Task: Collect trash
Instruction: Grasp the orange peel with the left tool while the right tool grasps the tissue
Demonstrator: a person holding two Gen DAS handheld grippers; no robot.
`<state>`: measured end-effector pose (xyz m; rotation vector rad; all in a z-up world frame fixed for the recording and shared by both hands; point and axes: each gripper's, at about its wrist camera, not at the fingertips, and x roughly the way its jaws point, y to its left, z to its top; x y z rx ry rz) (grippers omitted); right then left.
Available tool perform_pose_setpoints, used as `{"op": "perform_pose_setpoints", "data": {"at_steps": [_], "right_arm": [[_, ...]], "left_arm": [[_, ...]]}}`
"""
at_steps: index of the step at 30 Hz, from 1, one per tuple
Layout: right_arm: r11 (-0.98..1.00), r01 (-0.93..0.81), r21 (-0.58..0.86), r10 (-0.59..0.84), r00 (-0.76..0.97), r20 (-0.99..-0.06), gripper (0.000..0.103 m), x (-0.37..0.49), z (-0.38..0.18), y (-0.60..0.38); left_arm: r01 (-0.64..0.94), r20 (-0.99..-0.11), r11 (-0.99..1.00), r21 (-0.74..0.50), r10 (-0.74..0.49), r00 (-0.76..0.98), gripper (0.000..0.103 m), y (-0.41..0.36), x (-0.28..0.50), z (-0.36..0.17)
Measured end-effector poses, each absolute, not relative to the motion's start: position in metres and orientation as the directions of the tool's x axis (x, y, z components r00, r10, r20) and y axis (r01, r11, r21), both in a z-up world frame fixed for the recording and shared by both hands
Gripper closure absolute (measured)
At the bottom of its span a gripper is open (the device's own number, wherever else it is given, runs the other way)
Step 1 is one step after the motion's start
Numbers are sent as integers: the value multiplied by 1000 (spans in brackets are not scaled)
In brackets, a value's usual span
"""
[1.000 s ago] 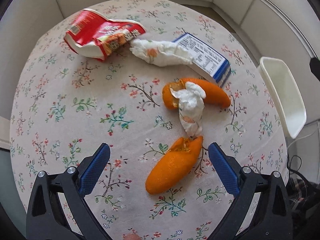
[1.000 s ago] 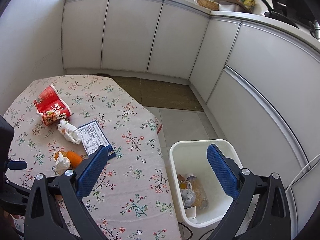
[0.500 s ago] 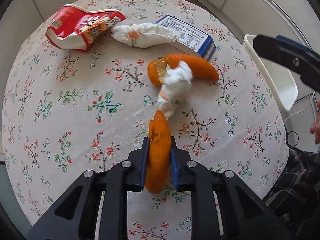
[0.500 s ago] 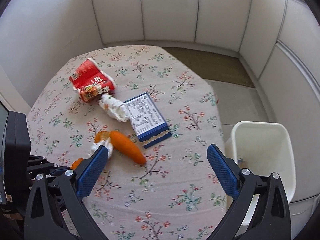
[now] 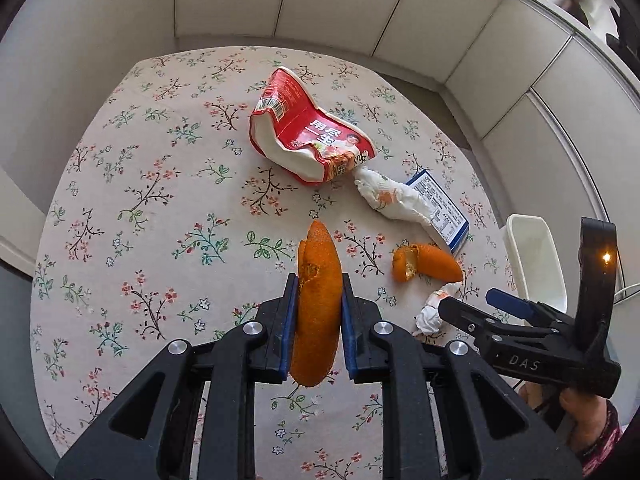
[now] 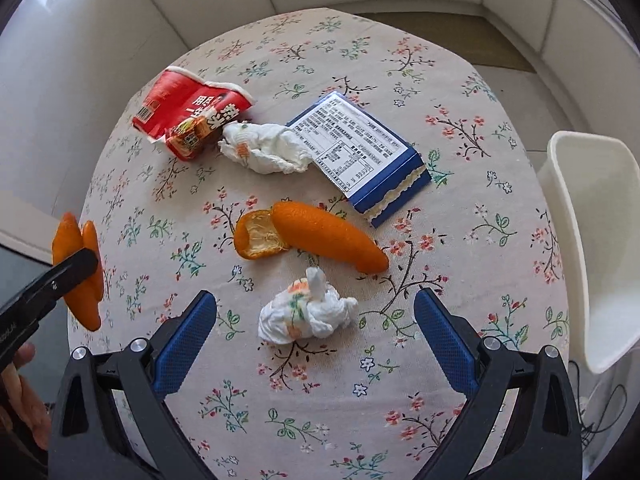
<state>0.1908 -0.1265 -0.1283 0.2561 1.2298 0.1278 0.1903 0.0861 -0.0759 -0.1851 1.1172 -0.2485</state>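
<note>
1. The orange peel (image 5: 318,304) I am collecting sits clamped between the two blue pads of my left claw (image 5: 316,320), standing on end, lifted off the table (image 5: 120,216). From the right wrist view the same peel (image 6: 78,268) hangs at the far left edge, off the side of the table.
2. My right claw (image 6: 316,336) is spread wide with nothing between its fingers, pointing down over a crumpled tissue (image 6: 308,312) on the near part of the table. The tissue lies between the two blue pads but they do not touch it.
3. Just beyond that tissue lies a second piece of orange peel (image 6: 316,236), flat on the flowered cloth, its pale inside showing at the left end.
4. Farther off, a blue and white box (image 6: 360,152) lies flat with its printed label up, to the right of the peel.
5. A second, longer twist of tissue (image 6: 264,148) rests against the left edge of that box.
6. At the far left of this group is a crushed red cup (image 6: 188,116), on its side, touching the long tissue.
7. A white bin (image 6: 588,248) stands beside the table's right edge, lower than the tabletop.
</note>
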Motion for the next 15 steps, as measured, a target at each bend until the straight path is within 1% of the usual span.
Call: {"op": "perform_pose_setpoints", "data": {"at_steps": [3,6,9,11,13,15], "right_arm": [[947,93,308,267,309,-913,7,193,-136,-124],[942,121,313,270,282,-921,7,194,-147,-118],[941,138,310,265,269,-926,13,194,-157,-114],[940,136,312,262,294,-919,26,195,-154,-113],[933,141,331,277,305,-911,46,198,-154,-115],[928,139,346,292,305,-906,61,201,-157,-116]], "left_arm": [[105,-860,953,-284,-301,412,84,87,190,-78],[99,-853,948,-303,-316,415,84,91,190,-78],[88,-846,943,-321,-327,420,84,95,191,-78],[88,-843,940,-329,-334,422,84,95,192,-77],[87,-839,938,-334,-338,425,84,96,192,-75],[83,-837,937,-339,-341,427,84,97,192,-75]]}}
